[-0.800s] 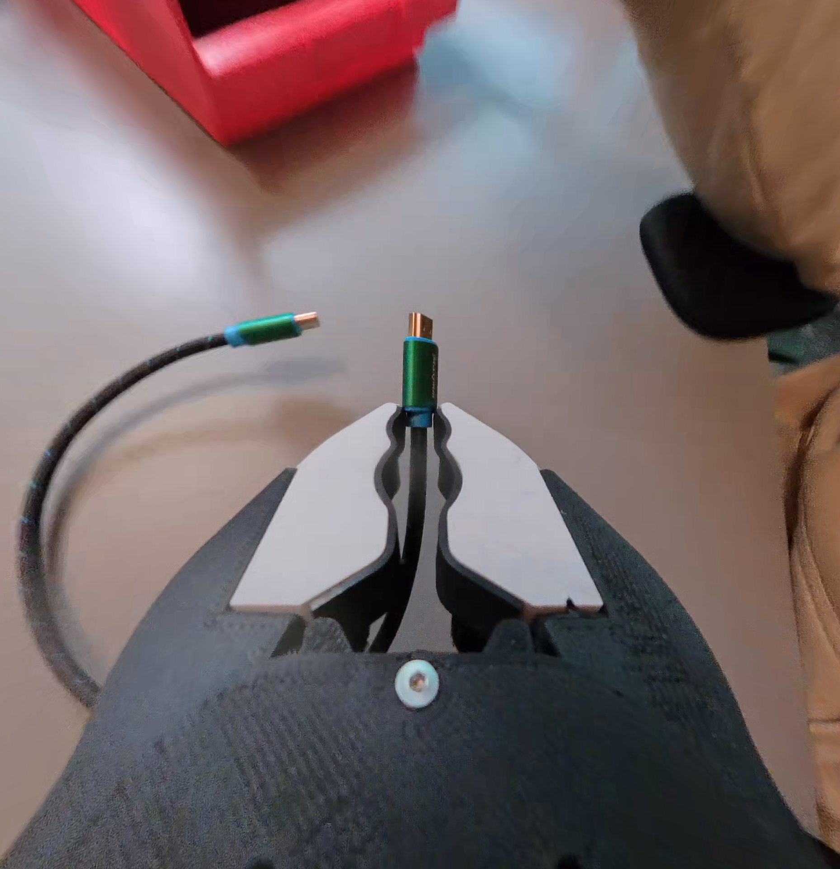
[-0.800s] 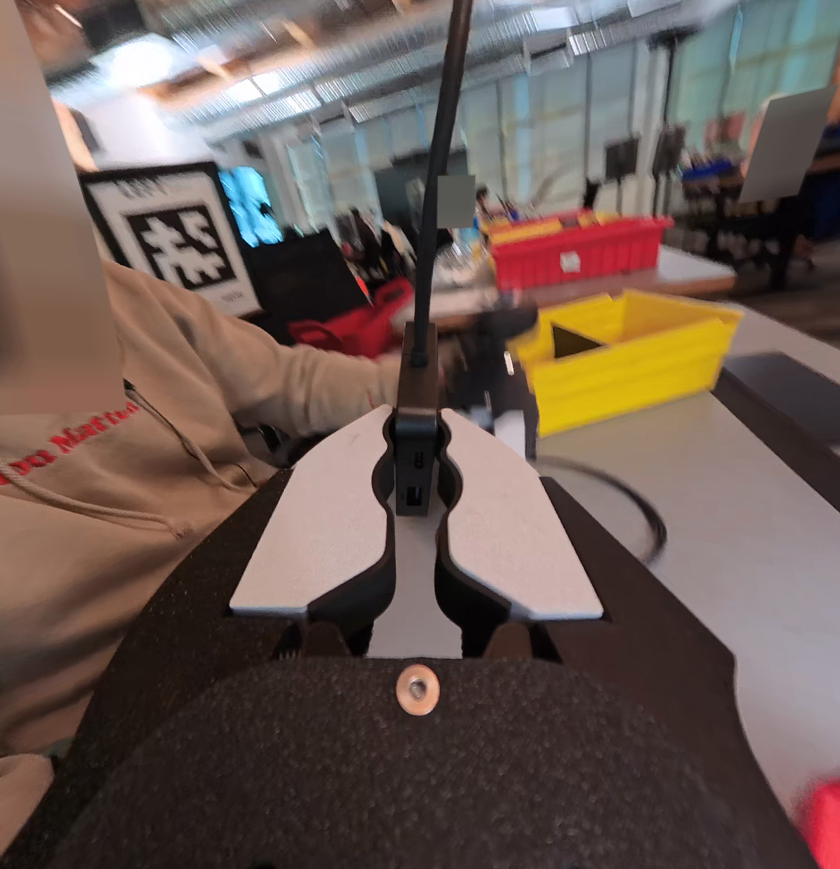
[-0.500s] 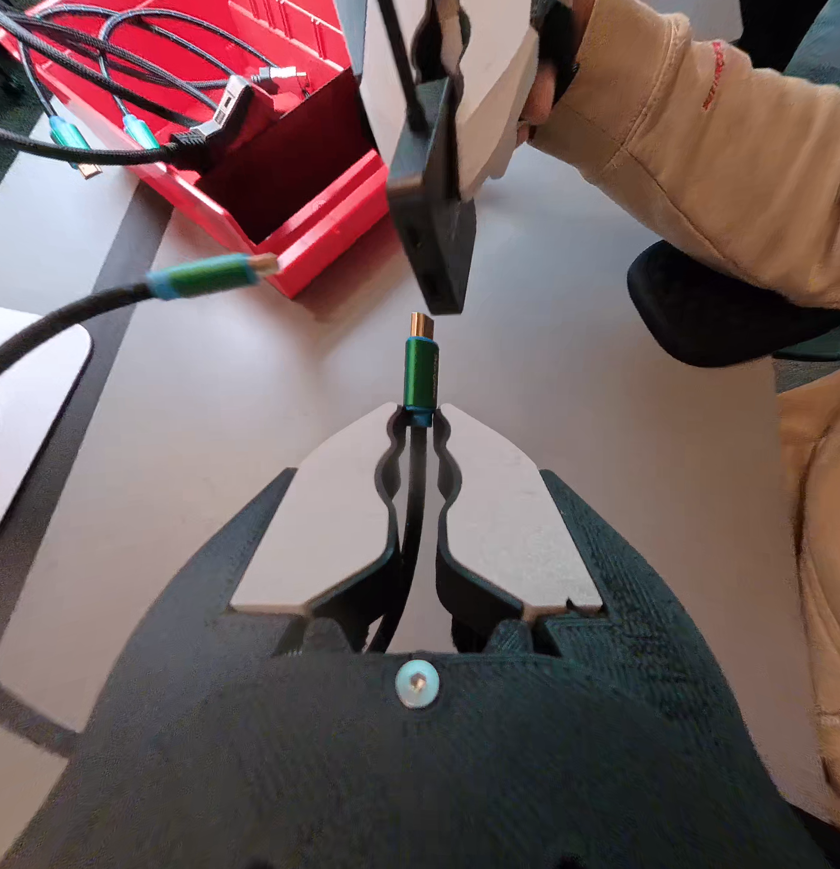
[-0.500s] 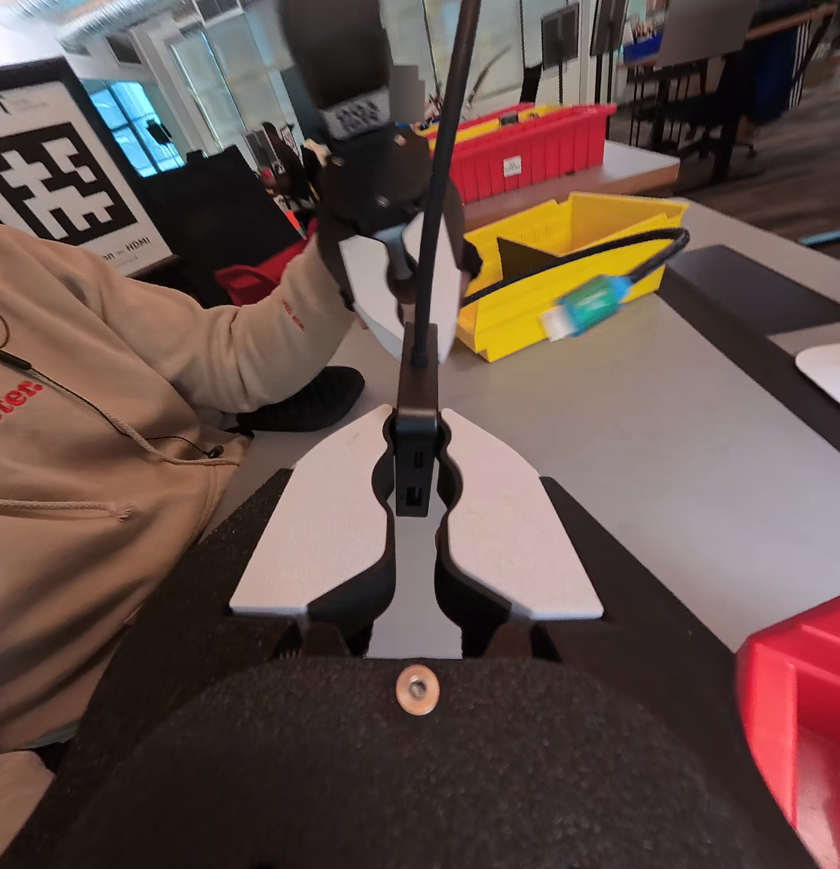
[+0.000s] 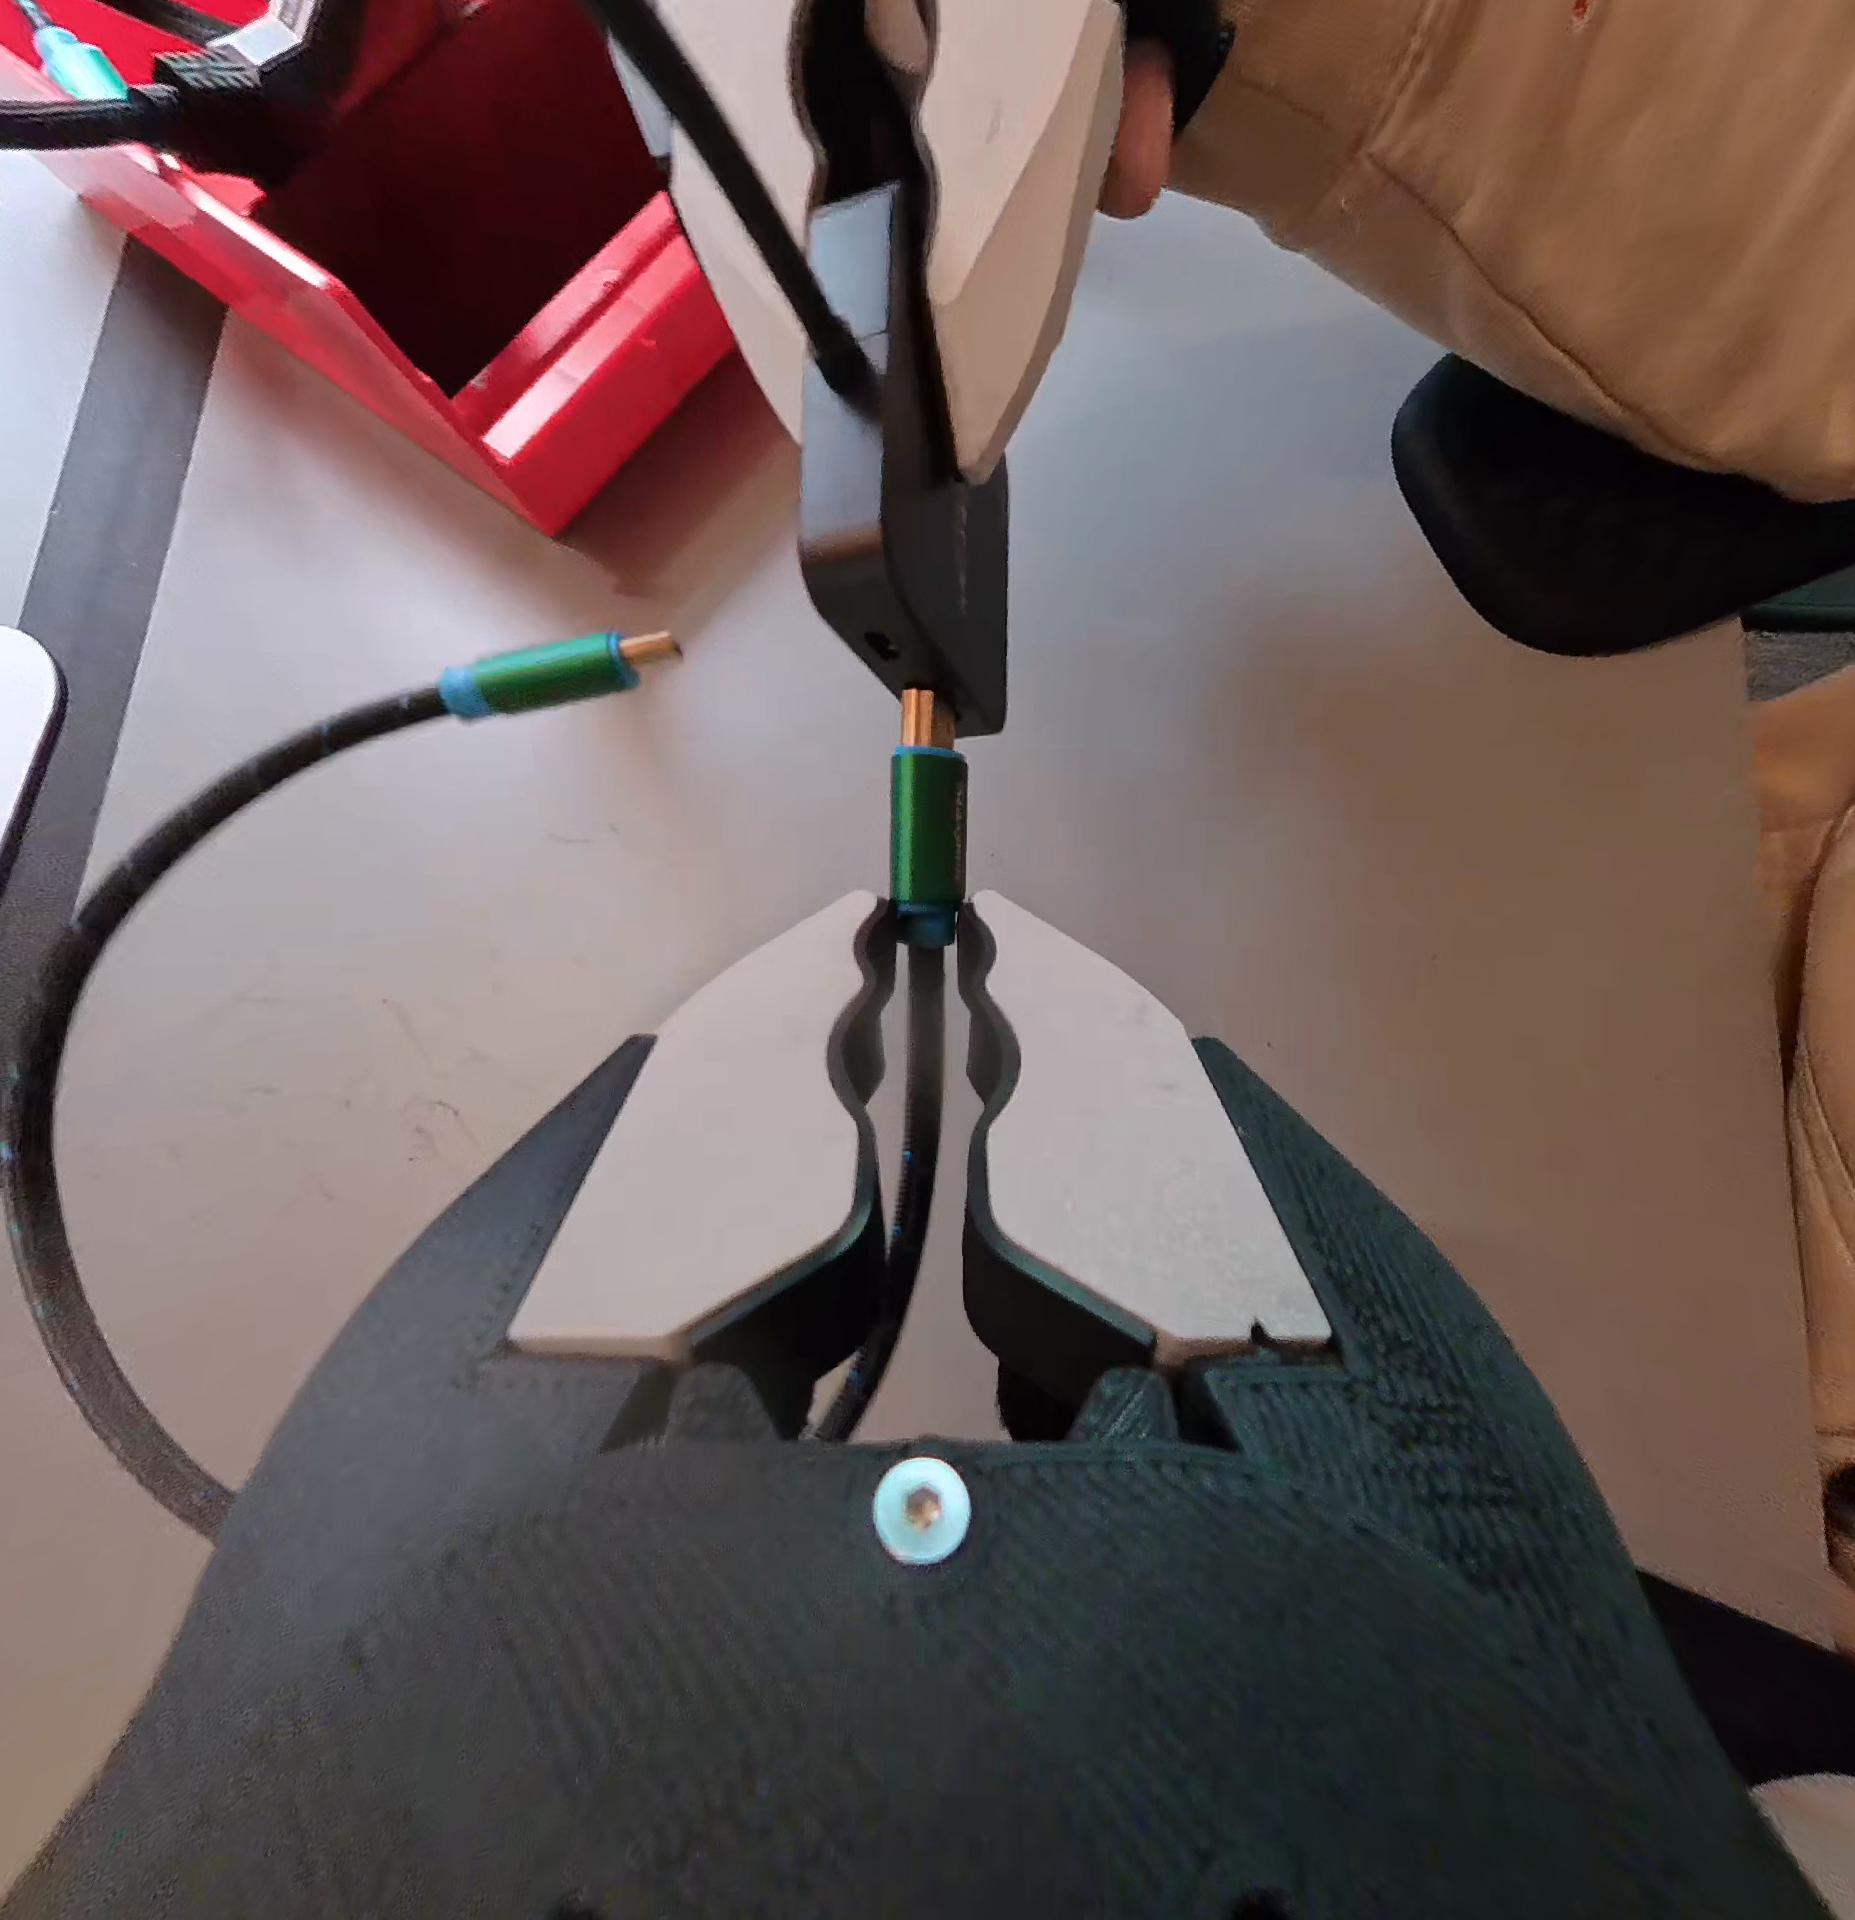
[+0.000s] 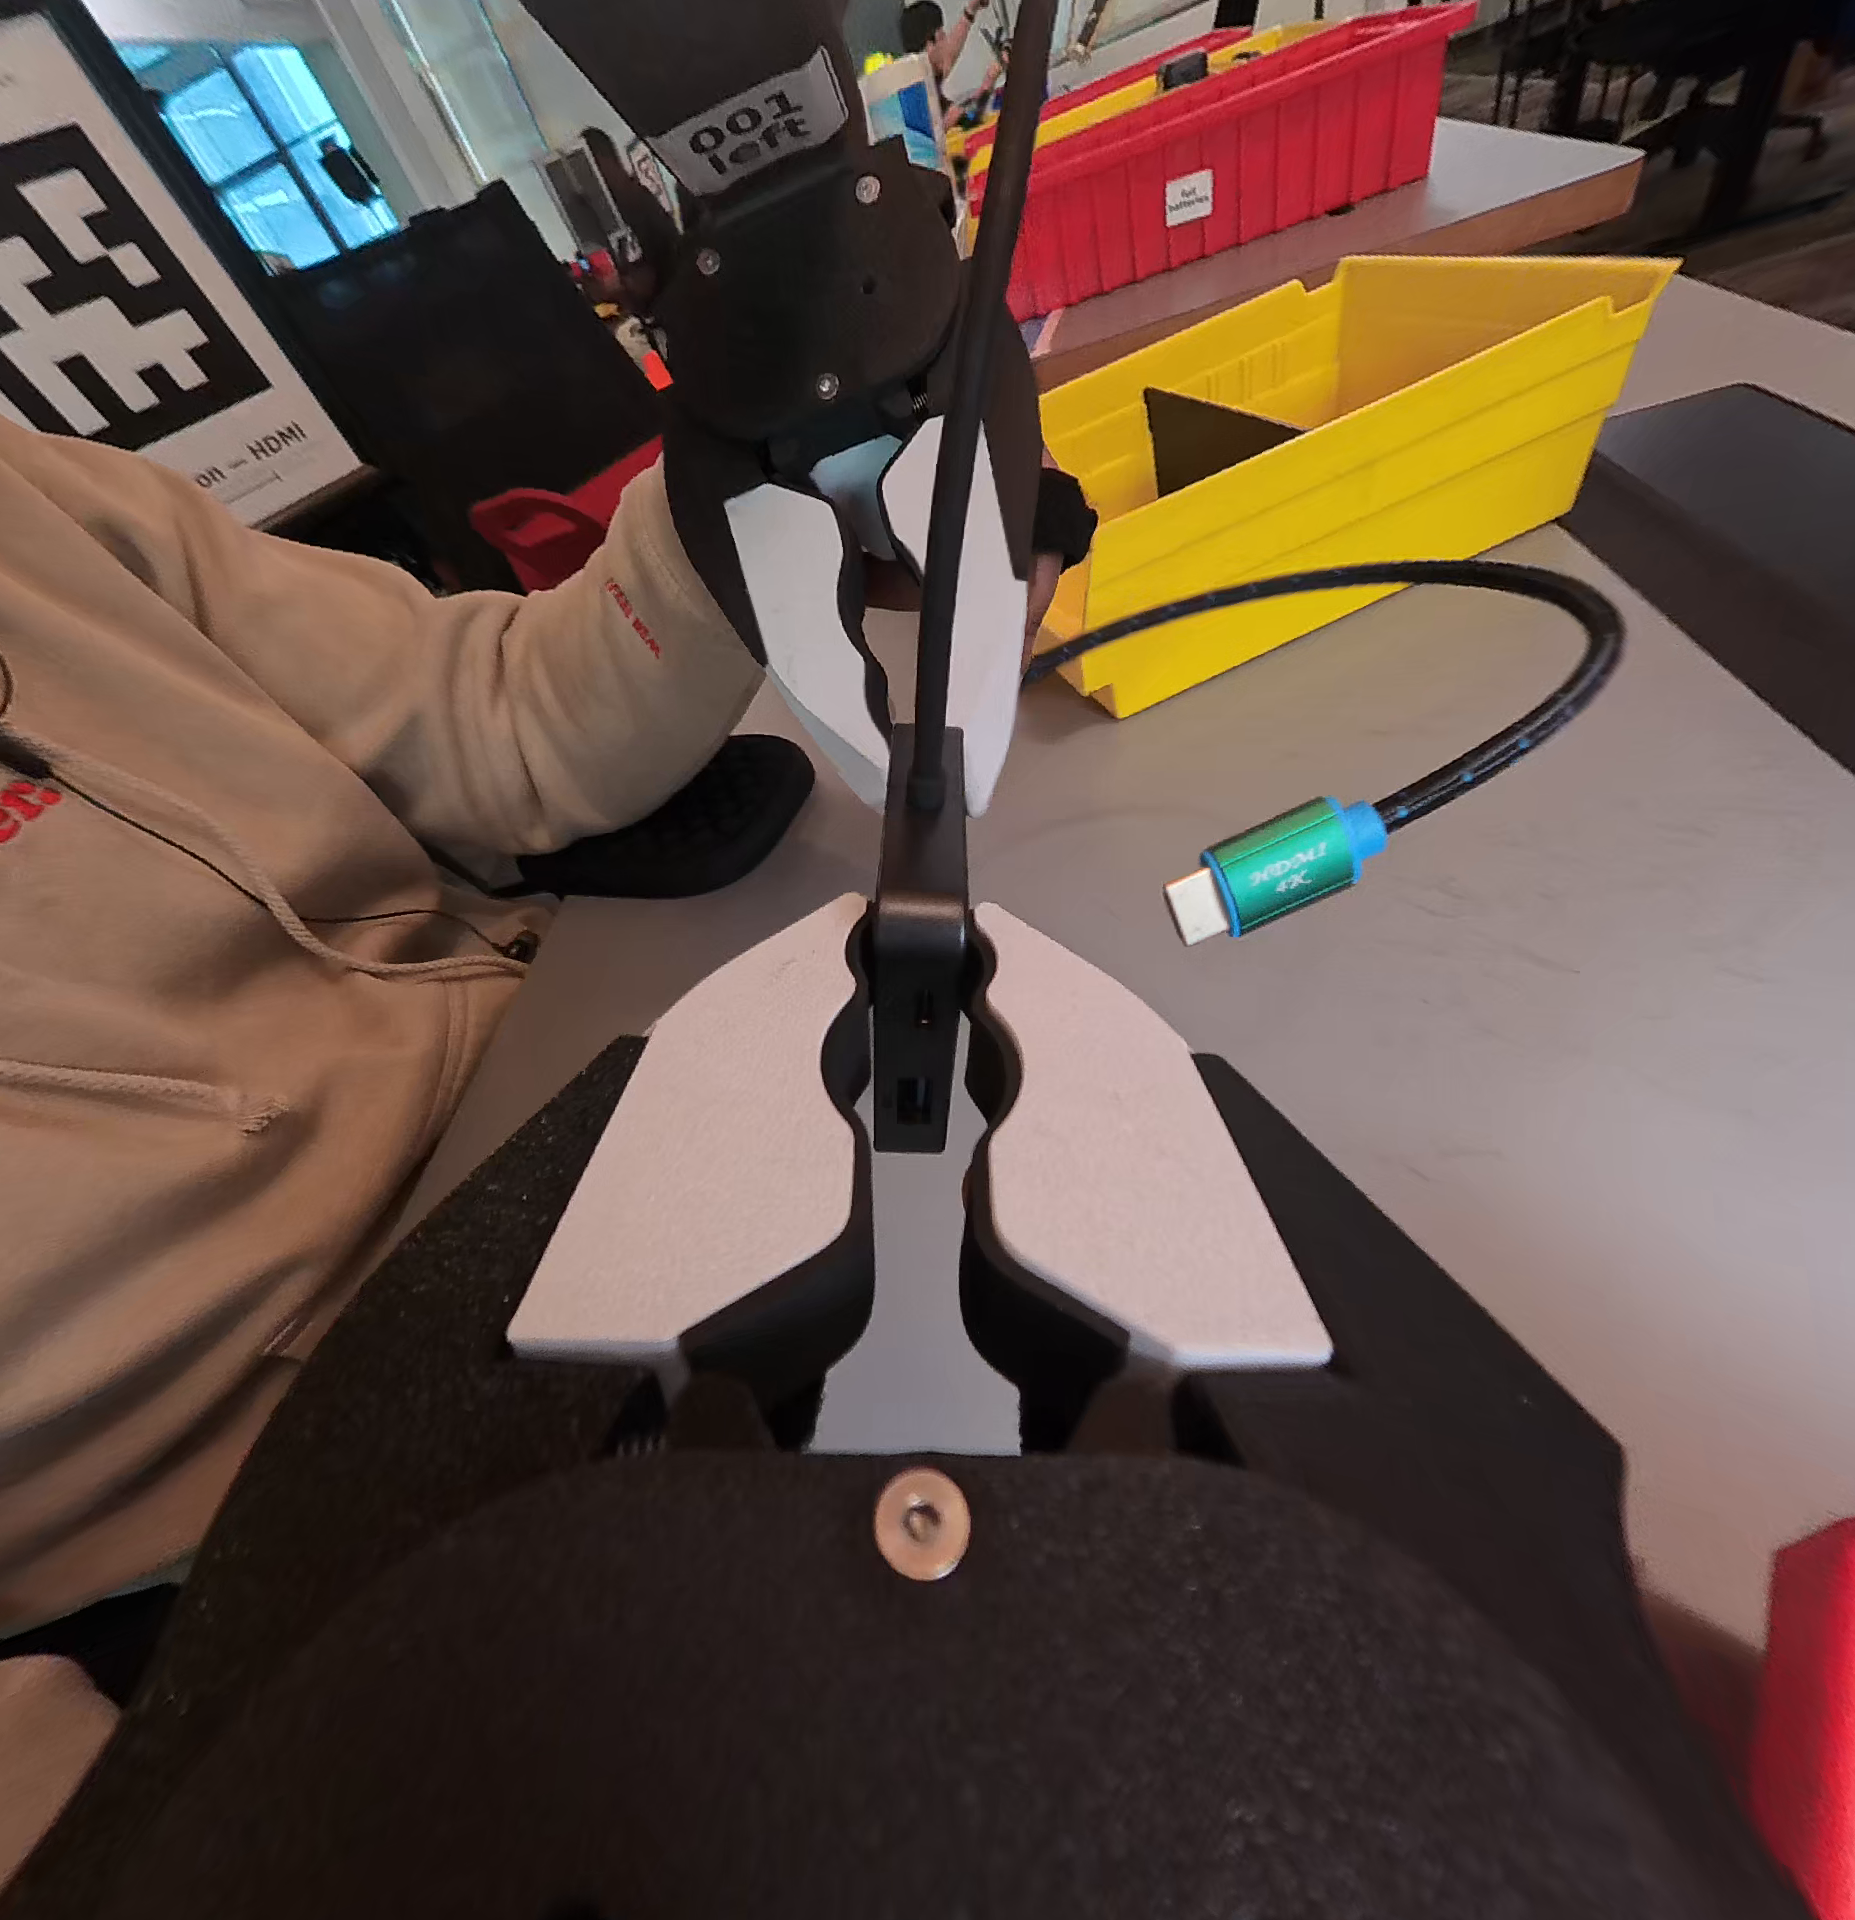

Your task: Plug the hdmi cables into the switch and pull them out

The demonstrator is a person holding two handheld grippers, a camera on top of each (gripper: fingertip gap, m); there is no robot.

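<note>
The left tool (image 5: pixel 928 909) was closed on a black braided cable, its tips pinching the blue collar just behind a green plug (image 5: pixel 928 826) that stuck straight out ahead of the fingers. The plug's gold tip (image 5: pixel 921 717) touched the end of the black switch (image 5: pixel 902 520), at the mouth of a port; how far in it sat I could not tell. The right tool (image 6: pixel 918 914) was clamped on the other end of that switch (image 6: pixel 915 1039), gripping its narrow sides, with the switch's own thin black lead (image 6: pixel 970 416) rising away from it. From the left side, the right tool (image 5: pixel 902 156) came down from above with the switch between its pale fingers (image 5: pixel 1006 208).

The cable's other end curved round in a loop over the grey desk (image 5: pixel 1318 935) and finished in a second green plug (image 5: pixel 549 675), free and off to the side of the switch; from the right side the same loose plug (image 6: pixel 1281 868) pointed toward the tools.

Farther off, a red bin (image 5: pixel 403 291) with more cables in it stood on the desk beyond the switch. A yellow bin (image 6: pixel 1370 447) stood behind the left tool (image 6: pixel 881 675), and a person's tan sleeve (image 6: pixel 466 675) reached to that tool. A black wrist rest (image 6: pixel 694 821) lay under the sleeve.
</note>
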